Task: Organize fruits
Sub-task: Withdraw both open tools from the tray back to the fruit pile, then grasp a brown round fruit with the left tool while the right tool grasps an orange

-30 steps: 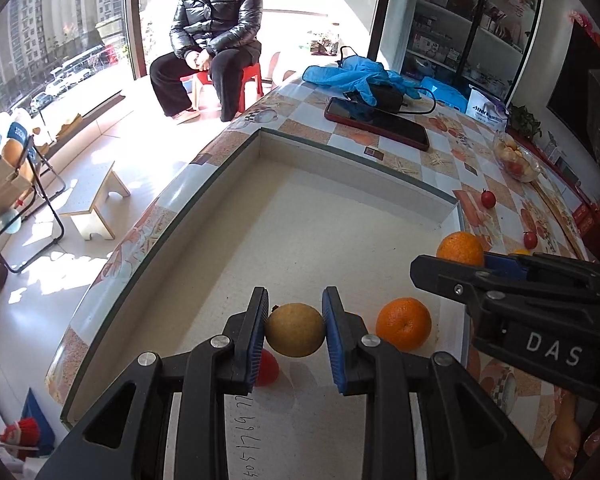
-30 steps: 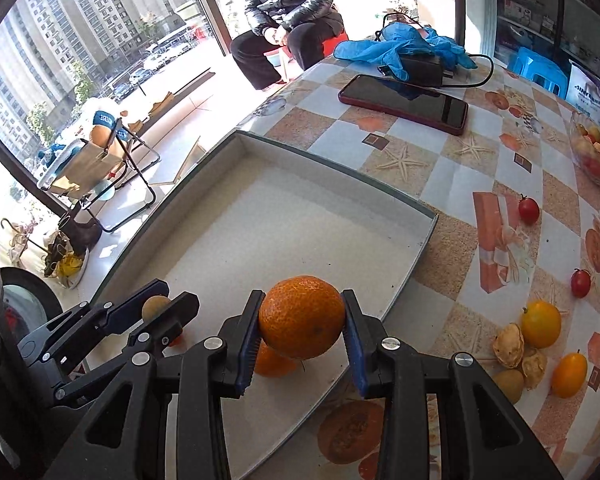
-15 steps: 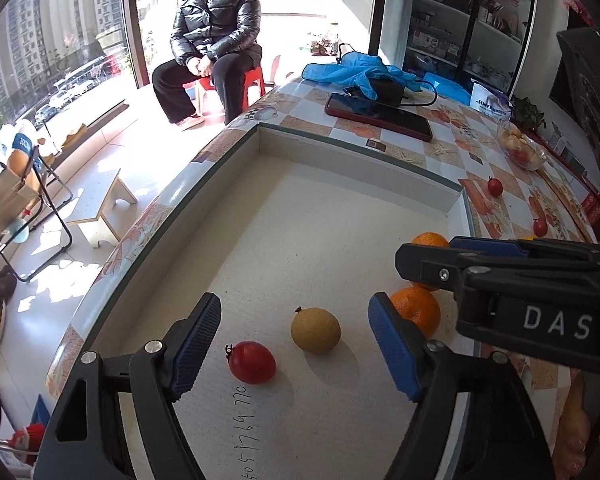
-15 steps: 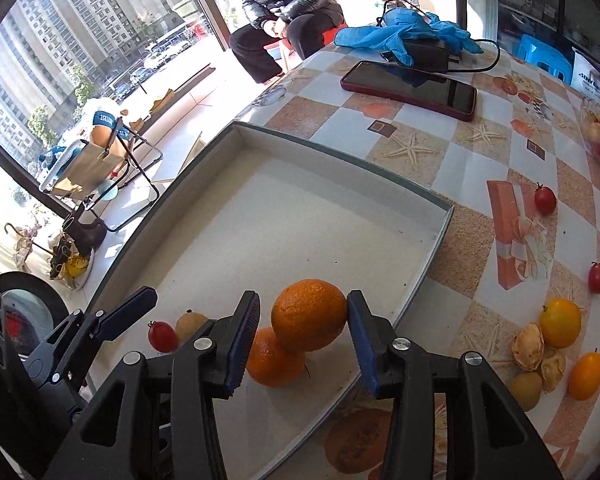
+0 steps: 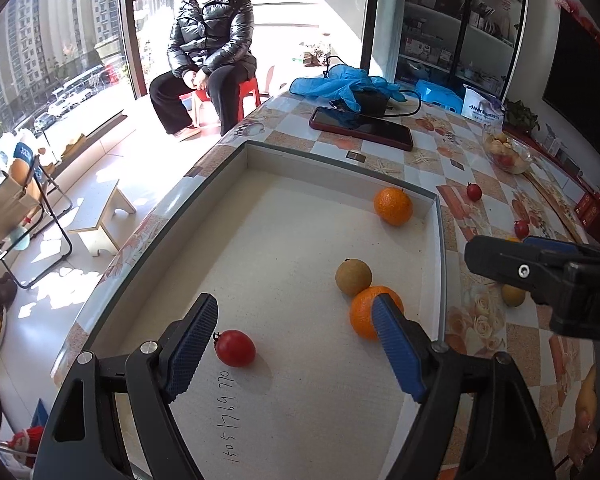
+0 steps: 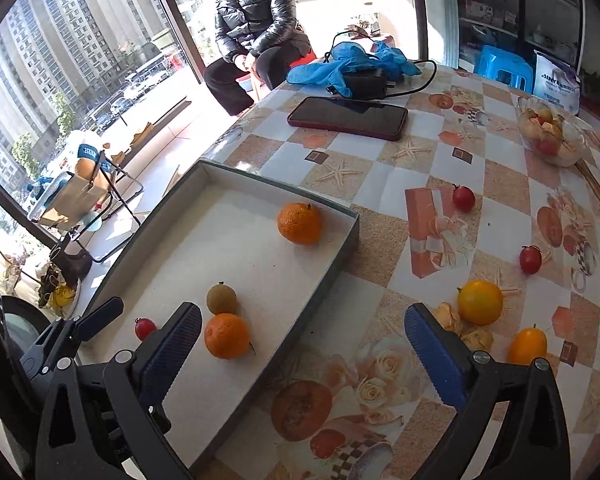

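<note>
A shallow white tray (image 5: 236, 280) (image 6: 348, 240) lies on the table. It holds a far orange (image 5: 393, 206) (image 6: 299, 223), a near orange (image 5: 366, 312) (image 6: 226, 335), a brown round fruit (image 5: 353, 277) (image 6: 221, 299) touching it, and a red cherry tomato (image 5: 235, 348) (image 6: 145, 328). My left gripper (image 5: 296, 350) is open and empty above the tray's near end. My right gripper (image 6: 304, 354) is open and empty over the tray's right wall. Loose on the table are a yellow fruit (image 6: 480, 303), an orange-yellow fruit (image 6: 527, 346) and two red tomatoes (image 6: 463, 199) (image 6: 530, 259).
A phone (image 6: 347, 117), a blue cloth with a charger (image 6: 352, 66) and a glass bowl of fruit (image 6: 550, 132) sit at the table's far side. Dried peel pieces (image 6: 466, 330) lie by the yellow fruit. A person (image 5: 208, 52) sits on a red stool beyond the table.
Both grippers opened and pulled back. The left let go of the brown fruit; the right let go of its orange, which now lies at the tray's far right corner.
</note>
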`<state>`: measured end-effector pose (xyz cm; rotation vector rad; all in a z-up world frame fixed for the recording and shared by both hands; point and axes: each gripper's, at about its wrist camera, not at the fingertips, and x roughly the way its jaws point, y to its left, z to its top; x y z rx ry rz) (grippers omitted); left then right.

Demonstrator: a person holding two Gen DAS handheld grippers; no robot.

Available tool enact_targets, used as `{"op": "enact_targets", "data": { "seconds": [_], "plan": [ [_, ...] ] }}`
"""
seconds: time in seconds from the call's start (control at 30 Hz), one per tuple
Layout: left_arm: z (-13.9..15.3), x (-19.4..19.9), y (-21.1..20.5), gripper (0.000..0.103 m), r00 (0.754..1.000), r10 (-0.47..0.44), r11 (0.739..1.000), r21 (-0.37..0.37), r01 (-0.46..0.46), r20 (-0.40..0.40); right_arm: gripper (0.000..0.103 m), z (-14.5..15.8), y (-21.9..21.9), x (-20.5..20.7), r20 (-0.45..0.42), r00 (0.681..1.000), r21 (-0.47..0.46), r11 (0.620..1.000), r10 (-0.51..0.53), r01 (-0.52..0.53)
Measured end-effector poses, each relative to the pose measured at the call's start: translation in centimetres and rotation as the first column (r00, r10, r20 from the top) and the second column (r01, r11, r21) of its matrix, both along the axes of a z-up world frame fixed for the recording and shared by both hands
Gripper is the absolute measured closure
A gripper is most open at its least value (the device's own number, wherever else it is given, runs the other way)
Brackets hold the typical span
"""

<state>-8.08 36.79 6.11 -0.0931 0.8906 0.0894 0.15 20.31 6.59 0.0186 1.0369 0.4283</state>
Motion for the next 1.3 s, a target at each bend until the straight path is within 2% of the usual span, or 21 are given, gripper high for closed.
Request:
{"op": "enact_targets", "data": {
  "seconds": [0.13,0.27,0.4,0.5,0.53,0.57,0.7,0.83,0.97,1.0,1.03,1.1,1.13,1.17,1.2,1.23,1.3],
  "plan": [
    [1.2,-0.7,-2.3,0.021,0.998,-0.059,0.998,-0.01,0.059,0.022,0.001,-0.3,-4.6,-1.4,0.04,0.997,-0.056,0.996,-0.067,0.07],
    [2.1,-1.4,-5.6,0.021,0.988,-0.152,0.988,-0.012,0.152,0.038,0.001,-2.0,-10.1,-3.4,0.076,0.986,-0.142,0.977,-0.149,0.159],
    [2.2,-1.9,-10.2,0.02,0.966,-0.257,0.966,0.007,0.257,0.035,0.001,-4.4,-15.5,-4.3,0.054,0.969,-0.209,0.946,-0.242,0.248],
    [0.8,-1.7,-13.7,0.02,0.953,-0.303,0.953,0.035,0.303,-0.006,0.001,-5.9,-18.8,-4.8,0.029,0.951,-0.204,0.929,-0.309,0.308],
    [0.2,-1.4,-14.5,0.02,0.951,-0.307,0.951,0.036,0.308,-0.023,0.0,-6.4,-19.7,-5.0,0.01,0.944,-0.196,0.925,-0.329,0.324],
    [-0.5,-1.0,-15.3,0.02,0.951,-0.308,0.95,0.035,0.31,-0.038,0.0,-6.5,-20.0,-5.4,0.046,0.94,-0.219,0.915,-0.338,0.34],
    [-2.7,0.6,-17.2,0.02,0.954,-0.288,0.957,0.017,0.291,-0.08,0.0,-6.7,-20.3,-6.8,0.121,0.941,-0.193,0.922,-0.317,0.335],
    [-3.6,2.5,-17.9,0.02,0.964,-0.248,0.969,-0.021,0.247,-0.1,0.0,-6.8,-20.2,-6.7,0.123,0.94,-0.19,0.922,-0.319,0.338],
    [-4.0,4.3,-18.6,0.02,0.97,-0.223,0.975,-0.012,0.223,-0.094,0.0,-6.8,-20.2,-6.7,0.123,0.94,-0.19,0.922,-0.32,0.338],
    [-4.1,4.7,-18.7,0.022,0.971,-0.219,0.976,-0.007,0.22,-0.098,0.0,-6.8,-20.2,-6.7,0.123,0.94,-0.19,0.922,-0.32,0.338],
    [-4.4,5.1,-18.9,0.031,0.971,-0.213,0.977,-0.002,0.214,-0.108,0.0,-6.8,-20.2,-6.7,0.123,0.94,-0.189,0.922,-0.32,0.338],
    [-4.8,5.5,-19.2,0.038,0.975,-0.195,0.979,0.037,0.2,-0.107,0.0,-6.8,-20.2,-6.7,0.123,0.94,-0.19,0.922,-0.32,0.338],
    [-4.8,5.5,-19.4,0.05,0.976,-0.197,0.978,0.043,0.202,-0.096,0.0,-6.7,-20.2,-6.8,0.123,0.94,-0.19,0.922,-0.32,0.338],
    [-4.7,5.6,-19.4,0.056,0.976,-0.2,0.978,0.045,0.205,-0.091,0.0,-6.8,-20.2,-6.7,0.123,0.94,-0.19,0.922,-0.32,0.338],
    [-4.6,5.8,-19.4,0.067,0.976,-0.199,0.978,0.052,0.204,-0.09,0.0,-6.8,-20.3,-6.7,0.123,0.94,-0.19,0.922,-0.32,0.338],
    [-4.6,5.7,-19.3,0.072,0.976,-0.197,0.978,0.05,0.202,-0.09,0.0,-6.8,-20.3,-6.7,0.123,0.94,-0.19,0.922,-0.32,0.338],
    [-4.6,5.5,-18.9,0.072,0.977,-0.196,0.979,0.041,0.2,-0.083,0.0,-6.8,-20.2,-6.7,0.123,0.939,-0.193,0.921,-0.32,0.339]
  ]
}}
